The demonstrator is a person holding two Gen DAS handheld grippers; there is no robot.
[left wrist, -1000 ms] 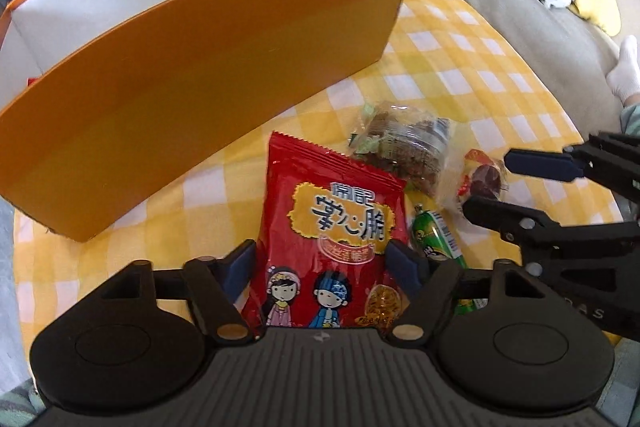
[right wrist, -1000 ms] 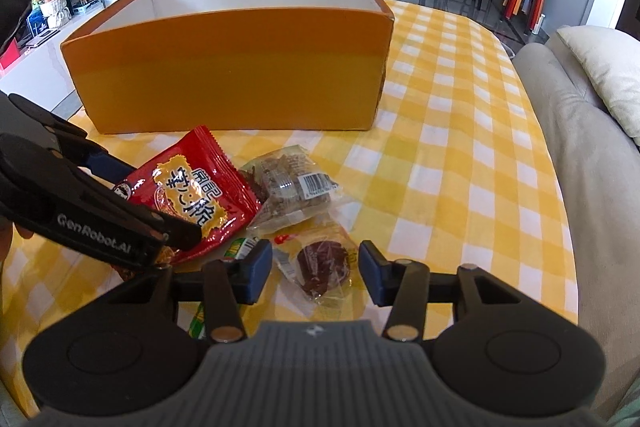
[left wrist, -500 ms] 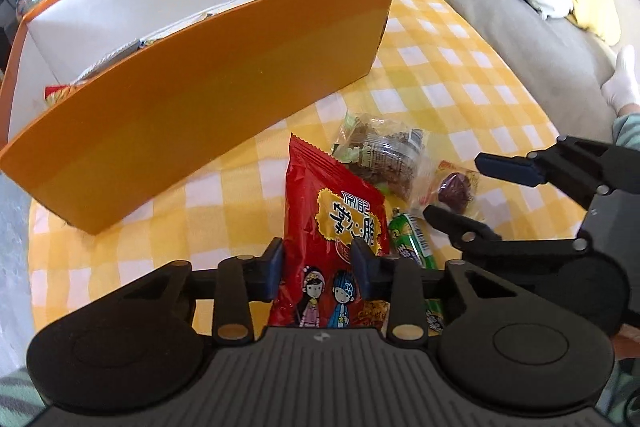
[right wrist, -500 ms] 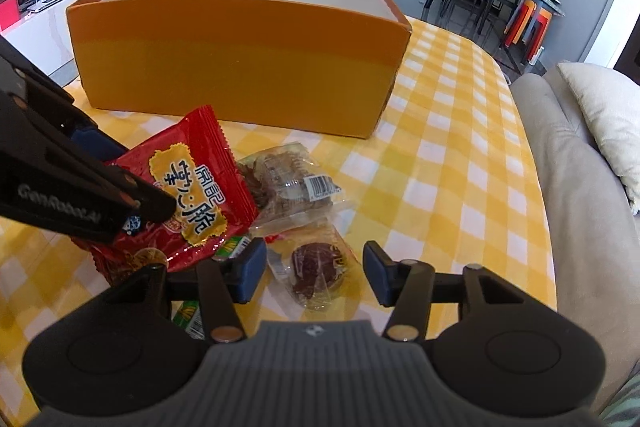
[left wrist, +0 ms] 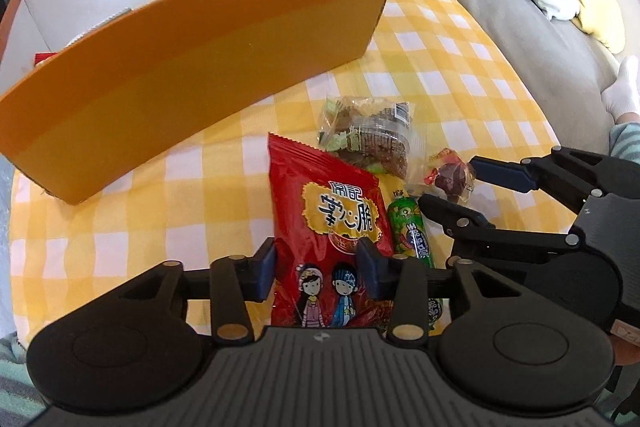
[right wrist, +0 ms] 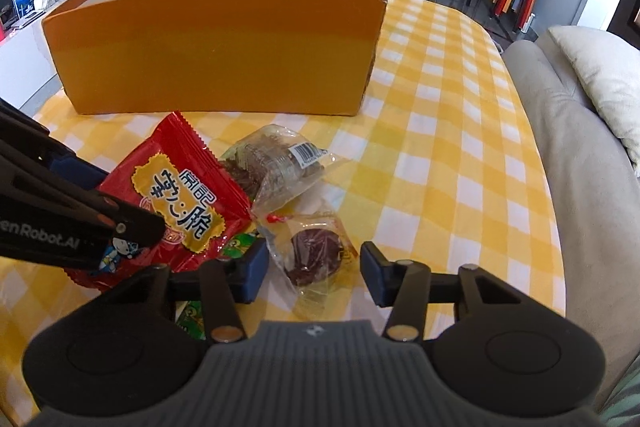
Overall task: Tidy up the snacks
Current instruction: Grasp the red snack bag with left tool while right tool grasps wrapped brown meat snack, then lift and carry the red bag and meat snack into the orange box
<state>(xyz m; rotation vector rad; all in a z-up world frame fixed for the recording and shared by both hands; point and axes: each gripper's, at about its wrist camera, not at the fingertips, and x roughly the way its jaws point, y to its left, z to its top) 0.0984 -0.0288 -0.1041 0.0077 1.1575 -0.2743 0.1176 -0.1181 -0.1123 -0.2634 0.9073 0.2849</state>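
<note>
Snacks lie in a loose heap on the yellow-and-white checked table cloth (right wrist: pixel 460 155), towards the near edge of the table. Nearest, the left gripper (left wrist: pixel 316 269) has the red foil crisp packet with cartoon children (left wrist: pixel 332 227) between its fingers (left wrist: pixel 265 269); the packet's lower end sits in the gap, and the fingers are opening, so the grip looks loose or about to be reset. Whether the pads press the foil I cannot tell for sure. Just to its right lies the green printed sausage stick (left wrist: pixel 412 231), partly under the packet. The right gripper (right wrist: pixel 312 273) straddles the small clear wrapper with a dark round sweet (right wrist: pixel 314 255); its fingers (right wrist: pixel 374 277) are closing but stand clear of the wrapper on both sides. Beyond these lies the clear bag of brown biscuits with a barcode label (right wrist: pixel 280 163), touching the red packet. Farthest, across the middle of the table, stands the big orange cardboard box with a white inside (right wrist: pixel 216 47), open on top.

The step in hand seems to be picking up two snacks at once. Next, each pair of fingers needs to pinch firmly, lift clear of the heap and carry over the near wall of the box.
</note>
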